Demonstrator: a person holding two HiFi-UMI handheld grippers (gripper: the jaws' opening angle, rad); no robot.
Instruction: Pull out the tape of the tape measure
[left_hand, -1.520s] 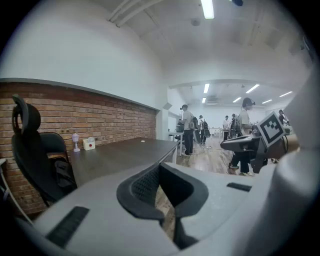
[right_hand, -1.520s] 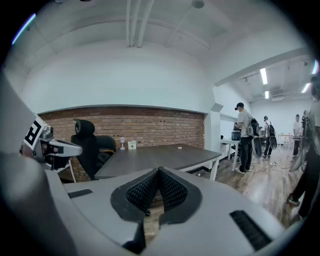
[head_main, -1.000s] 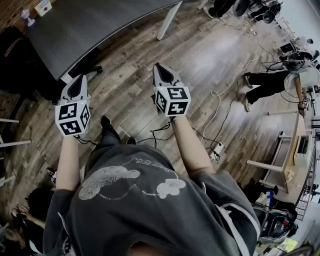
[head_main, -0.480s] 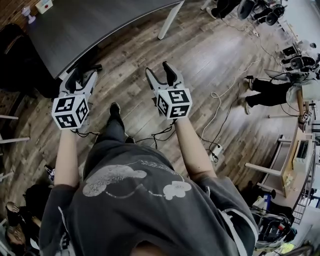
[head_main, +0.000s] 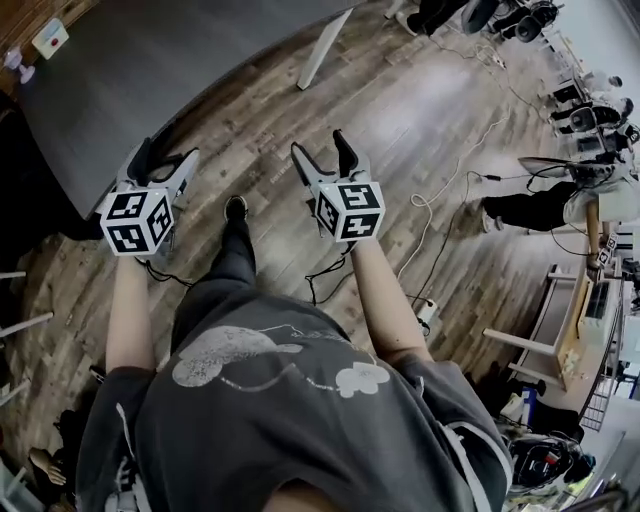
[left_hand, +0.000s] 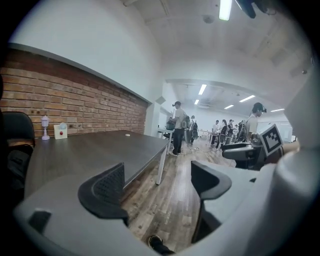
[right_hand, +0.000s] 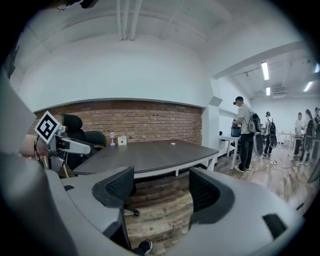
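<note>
No tape measure can be made out in any view. My left gripper (head_main: 165, 155) (left_hand: 157, 175) and my right gripper (head_main: 320, 145) (right_hand: 161, 182) are held side by side over the wooden floor, pointing towards a dark grey table (head_main: 130, 70) (left_hand: 90, 150) (right_hand: 150, 155). Both sets of jaws have just been opening and stand wide apart with nothing between them. A small pale object (right_hand: 173, 144) lies far off on the tabletop; it is too small to tell what it is.
A white box with a red mark (head_main: 50, 38) (left_hand: 60, 131) and a small lamp (left_hand: 45, 125) stand at the table's far end by the brick wall. Black chairs (right_hand: 75, 130) are beside the table. People (left_hand: 177, 125) stand further off. Cables (head_main: 440, 200) trail over the floor.
Both grippers went from shut to wide open. Both hands moved forward towards the table, and the table has slid left and up in the head view.
</note>
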